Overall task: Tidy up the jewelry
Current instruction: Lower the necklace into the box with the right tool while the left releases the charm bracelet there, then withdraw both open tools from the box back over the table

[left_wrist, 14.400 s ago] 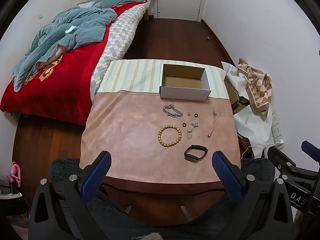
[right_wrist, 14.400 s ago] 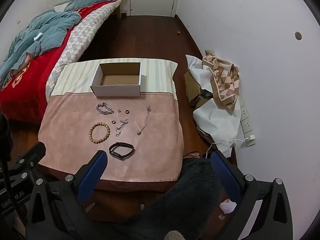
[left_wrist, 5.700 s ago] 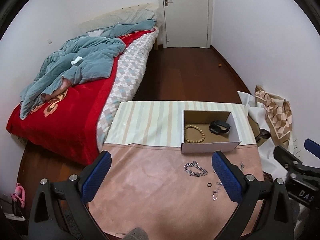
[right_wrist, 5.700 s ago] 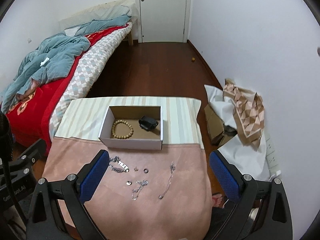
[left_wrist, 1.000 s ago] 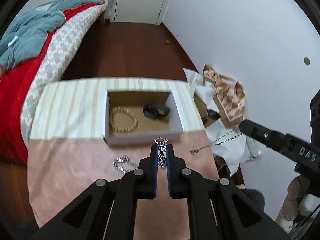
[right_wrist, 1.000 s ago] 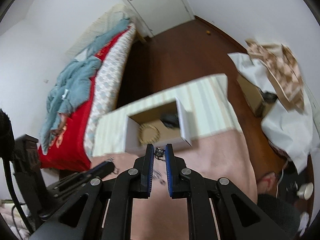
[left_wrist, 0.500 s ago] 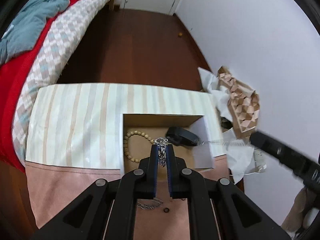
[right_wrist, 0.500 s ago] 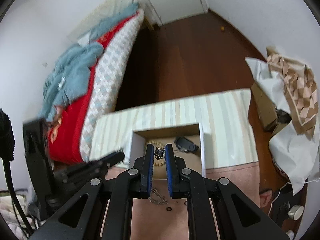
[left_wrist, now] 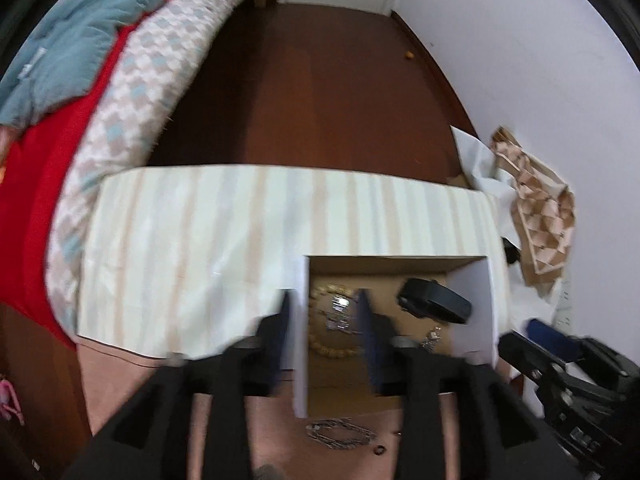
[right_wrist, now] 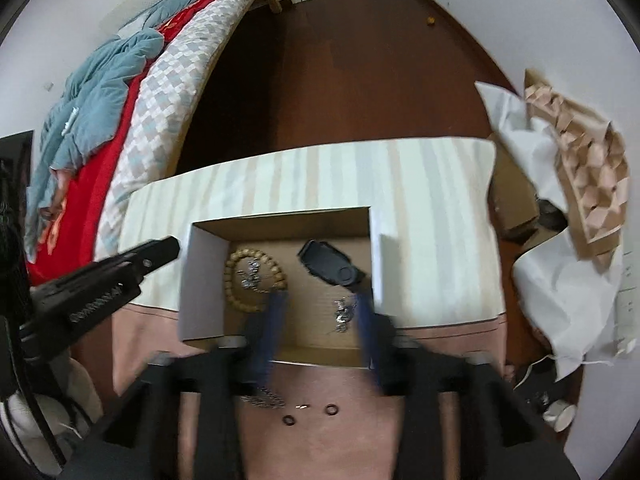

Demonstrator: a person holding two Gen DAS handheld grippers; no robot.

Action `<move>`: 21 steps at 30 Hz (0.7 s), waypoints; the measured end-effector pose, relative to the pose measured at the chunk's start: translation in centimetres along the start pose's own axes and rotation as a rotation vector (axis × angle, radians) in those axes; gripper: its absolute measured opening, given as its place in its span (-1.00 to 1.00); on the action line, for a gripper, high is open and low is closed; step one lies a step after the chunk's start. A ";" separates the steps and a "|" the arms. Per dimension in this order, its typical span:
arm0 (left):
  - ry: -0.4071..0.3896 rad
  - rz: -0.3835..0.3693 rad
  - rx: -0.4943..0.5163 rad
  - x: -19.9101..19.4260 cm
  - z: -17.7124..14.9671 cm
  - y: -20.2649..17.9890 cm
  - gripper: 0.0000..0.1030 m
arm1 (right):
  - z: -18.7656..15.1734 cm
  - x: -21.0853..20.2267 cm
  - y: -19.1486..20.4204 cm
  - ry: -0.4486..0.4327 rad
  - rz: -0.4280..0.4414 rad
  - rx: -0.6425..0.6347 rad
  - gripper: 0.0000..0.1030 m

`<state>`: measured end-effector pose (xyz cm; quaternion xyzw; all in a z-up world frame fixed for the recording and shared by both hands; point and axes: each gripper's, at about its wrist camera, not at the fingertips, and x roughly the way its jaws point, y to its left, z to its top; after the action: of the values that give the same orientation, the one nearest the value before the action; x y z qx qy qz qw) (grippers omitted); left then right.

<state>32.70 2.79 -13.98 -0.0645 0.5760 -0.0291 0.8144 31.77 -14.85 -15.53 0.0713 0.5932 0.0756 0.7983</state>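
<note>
Both your grippers hang over the box (right_wrist: 200, 280) with jaws spread and nothing between them. The left gripper (left_wrist: 324, 312) straddles the box's left wall, one finger outside and one inside; the right gripper (right_wrist: 316, 312) sits over the box's near right part.

In the box lie the bead bracelet (right_wrist: 256, 276) at left with a small silver piece (right_wrist: 250, 274) inside its ring, the black band (right_wrist: 328, 268) at the far right, and a silver chain (right_wrist: 344, 312) just inside the right finger. Both silver pieces look freshly placed, so this step seems done.

What is left sits on the pink cloth (right_wrist: 340, 440), on your side of the box and below both grippers: a link chain (left_wrist: 340, 434) and, in the right view, two dark rings (right_wrist: 330, 410) with a tiny clasp-like bit (right_wrist: 302, 406) between chain and rings.

The chain's long axis runs left to right, parallel to the box's near wall. It lies under your left gripper, so that one is nearer; the rings lie nearer the right. For either you would need to pull back toward yourself and drop down, closing across the chain's short width. The rings are small and flat, so they may slip.
</note>
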 end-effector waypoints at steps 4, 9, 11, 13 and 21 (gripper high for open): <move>-0.058 0.069 -0.010 -1.0 -1.5 1.1 0.54 | -0.4 -0.6 0.3 -0.032 -0.095 -0.037 0.52; -0.100 0.148 0.002 -1.8 -3.9 1.6 0.99 | -1.8 -0.3 0.4 -0.042 -0.215 -0.063 0.90; -0.102 0.170 0.011 -1.9 -4.6 1.7 1.00 | -2.5 0.1 0.3 -0.041 -0.236 -0.068 0.96; -0.097 0.186 0.018 -2.0 -5.4 1.7 1.00 | -3.2 0.3 0.3 -0.039 -0.244 -0.069 0.99; -0.137 0.213 0.022 -4.6 -7.4 1.3 1.00 | -5.2 -1.2 1.2 -0.079 -0.253 -0.081 0.99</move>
<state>24.10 4.10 -12.27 0.0042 0.5221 0.0555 0.8511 26.36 -13.75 -15.67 -0.0333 0.5619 -0.0048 0.8265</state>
